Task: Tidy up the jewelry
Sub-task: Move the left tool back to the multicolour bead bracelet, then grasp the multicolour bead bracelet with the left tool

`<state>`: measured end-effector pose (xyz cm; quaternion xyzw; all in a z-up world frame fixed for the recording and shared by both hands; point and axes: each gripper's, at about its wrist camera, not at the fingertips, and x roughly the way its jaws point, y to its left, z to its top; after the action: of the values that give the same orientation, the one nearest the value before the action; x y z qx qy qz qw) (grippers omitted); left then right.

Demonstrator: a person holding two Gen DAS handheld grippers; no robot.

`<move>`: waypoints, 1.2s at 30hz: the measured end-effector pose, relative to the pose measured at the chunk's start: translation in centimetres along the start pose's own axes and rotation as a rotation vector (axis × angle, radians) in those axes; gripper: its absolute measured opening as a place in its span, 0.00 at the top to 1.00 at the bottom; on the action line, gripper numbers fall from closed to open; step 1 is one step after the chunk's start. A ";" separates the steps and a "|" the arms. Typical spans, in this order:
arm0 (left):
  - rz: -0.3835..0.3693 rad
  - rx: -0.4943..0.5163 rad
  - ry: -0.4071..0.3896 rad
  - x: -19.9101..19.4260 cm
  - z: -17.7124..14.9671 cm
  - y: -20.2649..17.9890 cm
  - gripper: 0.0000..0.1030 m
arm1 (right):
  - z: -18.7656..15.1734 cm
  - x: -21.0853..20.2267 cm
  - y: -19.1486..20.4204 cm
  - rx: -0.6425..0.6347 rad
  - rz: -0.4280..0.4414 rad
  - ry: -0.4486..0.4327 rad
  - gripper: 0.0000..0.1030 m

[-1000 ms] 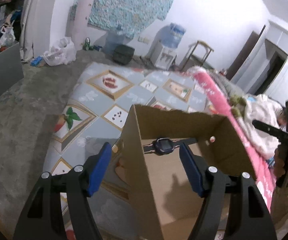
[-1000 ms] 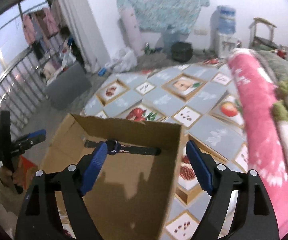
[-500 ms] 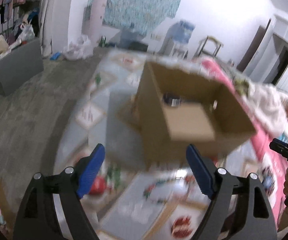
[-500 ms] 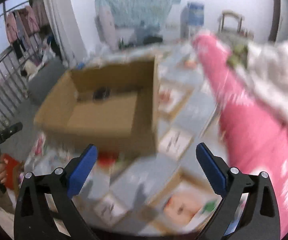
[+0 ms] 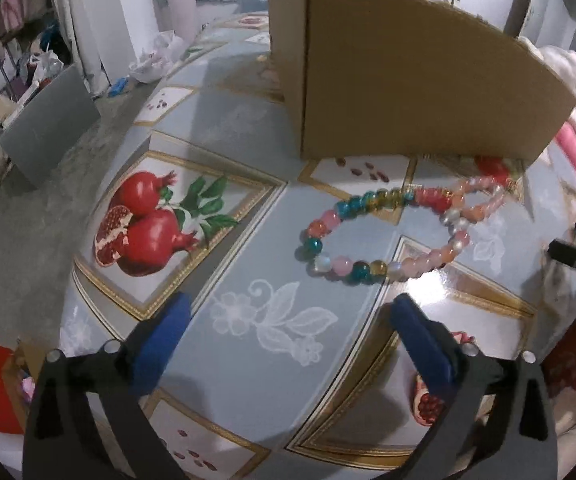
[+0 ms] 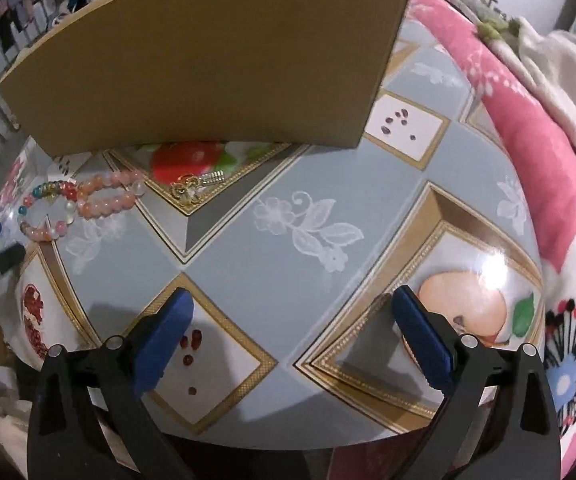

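Both grippers have dropped from above the cardboard box [image 5: 416, 80] to the table [image 5: 247, 264] in front of it; its interior, seen from above 1 second ago, is now hidden behind its near wall.

Left gripper [image 5: 288, 344]: jaws opening, nothing between them. Right gripper [image 6: 292, 336]: jaws fully apart, empty.

Location of task items: 2 bead bracelets lie on the table just in front of the box. The multicoloured bracelet [image 5: 352, 236] and the pink bracelet [image 5: 476, 204] overlap at 1 end. The multicoloured loop is ahead of the left gripper and slightly to its right, with its long axis running across the view from lower left to upper right. From the right gripper the same bracelets sit far to the left and ahead. The left gripper is judged the nearer.

View differences: only the right wrist view shows a small gold piece [image 6: 187, 191] with a silver clip-like part beside it, near the box wall.
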<state>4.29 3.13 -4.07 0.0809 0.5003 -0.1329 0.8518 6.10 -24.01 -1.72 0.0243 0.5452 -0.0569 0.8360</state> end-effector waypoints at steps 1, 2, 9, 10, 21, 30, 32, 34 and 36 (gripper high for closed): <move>-0.003 -0.008 -0.001 0.0 -0.1 0.1 0.04 | 0.0 0.1 -0.2 0.014 0.011 0.002 0.08; -0.003 -0.009 -0.005 -0.1 -0.2 0.1 0.04 | -0.1 0.1 -0.3 0.017 0.012 -0.009 0.08; 0.003 -0.004 -0.014 -0.3 -0.7 -0.1 0.04 | 0.4 -0.8 -0.9 0.069 0.136 -0.031 0.08; 0.003 -0.003 -0.018 -0.3 -0.8 -0.1 0.04 | 0.9 -1.3 -0.8 0.104 0.243 -0.053 0.08; -0.083 0.012 -0.083 -1.2 -1.4 1.0 0.05 | 4.0 -0.2 7.7 -0.022 0.661 0.014 0.48; -0.241 -0.075 -0.181 -2.3 0.3 3.0 0.35 | 4.6 0.5 10.3 -0.096 0.507 0.048 0.68; -0.259 -0.064 -0.173 -1.8 0.9 2.7 0.44 | 4.7 0.8 10.5 -0.105 0.494 0.053 0.69; -0.264 -0.043 -0.162 -1.3 1.5 2.3 0.51 | 4.8 1.1 10.7 -0.120 0.461 0.059 0.72; -0.261 -0.011 -0.147 -0.7 1.8 1.5 0.61 | 4.8 1.3 10.6 -0.129 0.445 0.058 0.74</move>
<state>5.94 4.21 -2.59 0.0006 0.4435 -0.2452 0.8621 12.28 -14.07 -1.21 0.0921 0.5526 0.1646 0.8118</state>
